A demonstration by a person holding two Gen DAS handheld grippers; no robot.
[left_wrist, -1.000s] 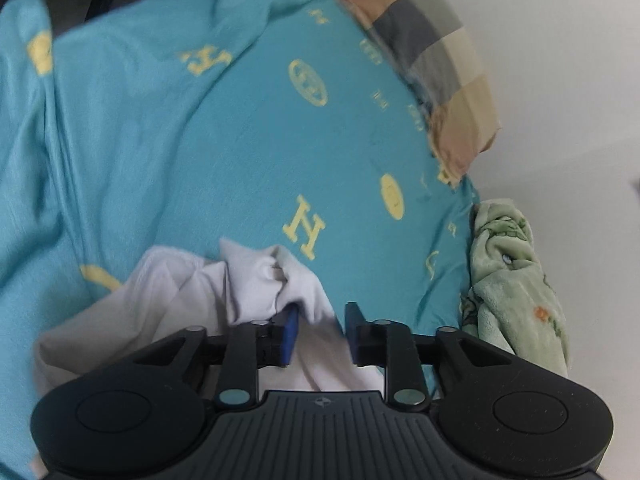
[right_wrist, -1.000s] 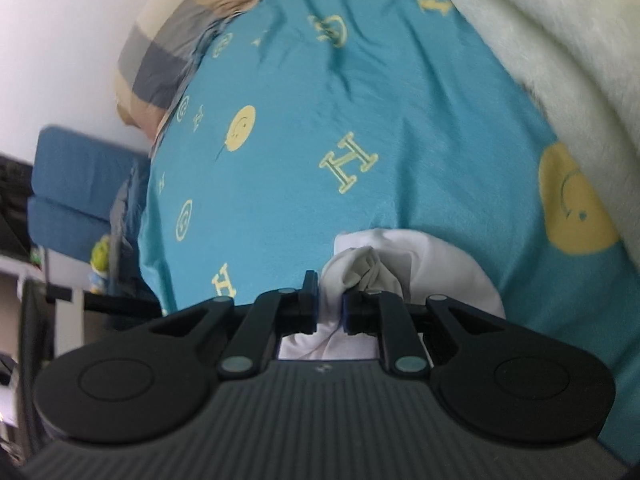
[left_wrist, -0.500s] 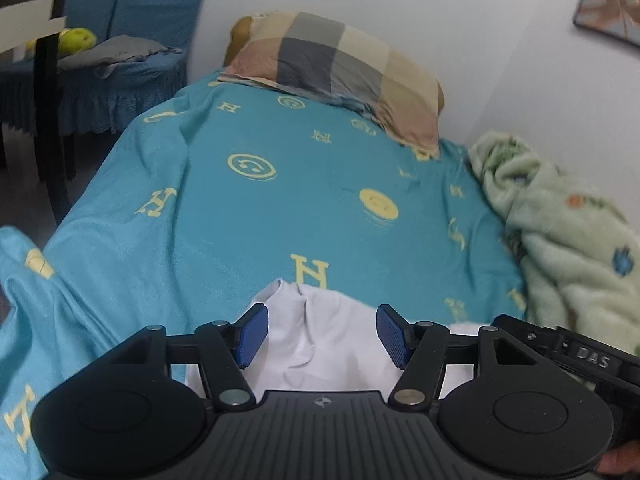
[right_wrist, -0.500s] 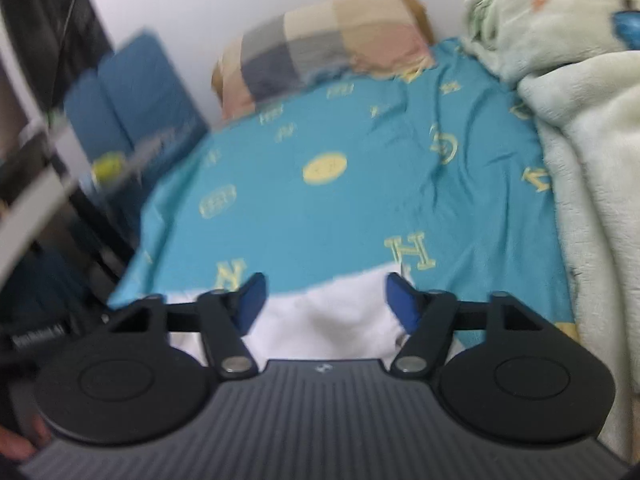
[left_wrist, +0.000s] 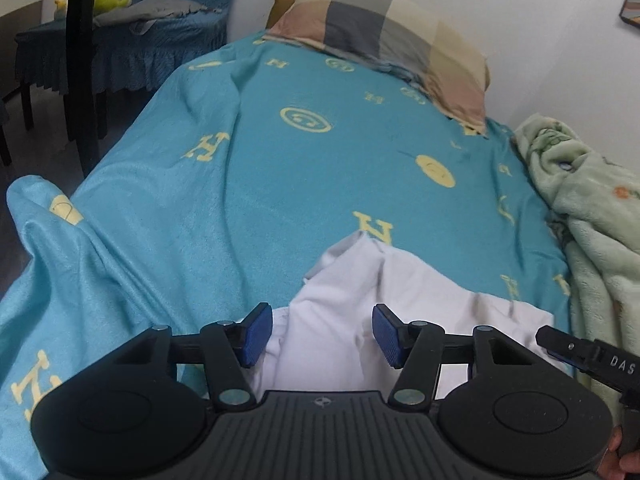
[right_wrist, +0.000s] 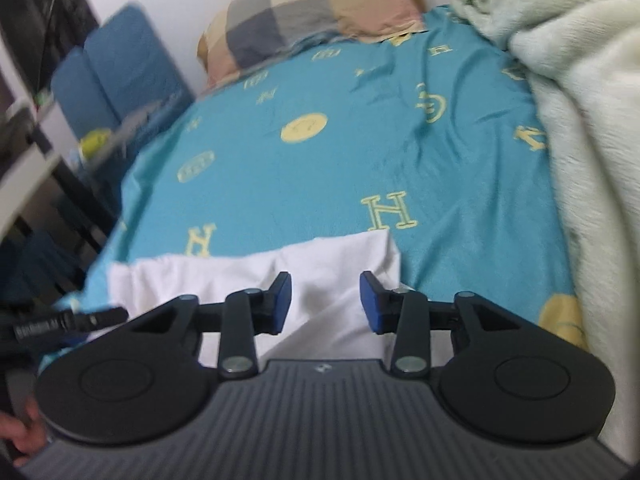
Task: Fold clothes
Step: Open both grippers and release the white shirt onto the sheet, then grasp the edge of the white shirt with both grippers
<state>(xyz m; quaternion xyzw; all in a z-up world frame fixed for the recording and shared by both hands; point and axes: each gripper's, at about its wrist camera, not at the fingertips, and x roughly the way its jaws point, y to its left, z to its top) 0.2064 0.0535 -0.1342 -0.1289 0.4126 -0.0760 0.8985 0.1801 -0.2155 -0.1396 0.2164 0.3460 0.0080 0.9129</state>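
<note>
Both my grippers point forward and down over the near end of the bed, side by side.

Left gripper (left_wrist: 322,335): blue pads spread, jaws closing slightly, nothing pinched. The white garment (left_wrist: 392,300) lies below and beyond the gap; the pads do not press on it. Its nearer left edge bunches into a raised fold toward a yellow letter on the teal bedsheet (left_wrist: 248,184). The tip of my other gripper shows at the right edge of this view, low over the cloth's right side.

Right gripper (right_wrist: 325,302): pads apart, jaws closing, nothing gripped. The white garment (right_wrist: 248,276) lies flat on the teal bedsheet (right_wrist: 360,152), spreading left of the fingers, with its far right corner just beyond the right pad. This view is somewhat blurred.

My hand (right_wrist: 18,440) shows at the lower left, on a handle.

Further off: checked pillow (left_wrist: 392,36) at the head of the bed, pale green blanket (left_wrist: 592,208) heaped along the wall side.
</note>
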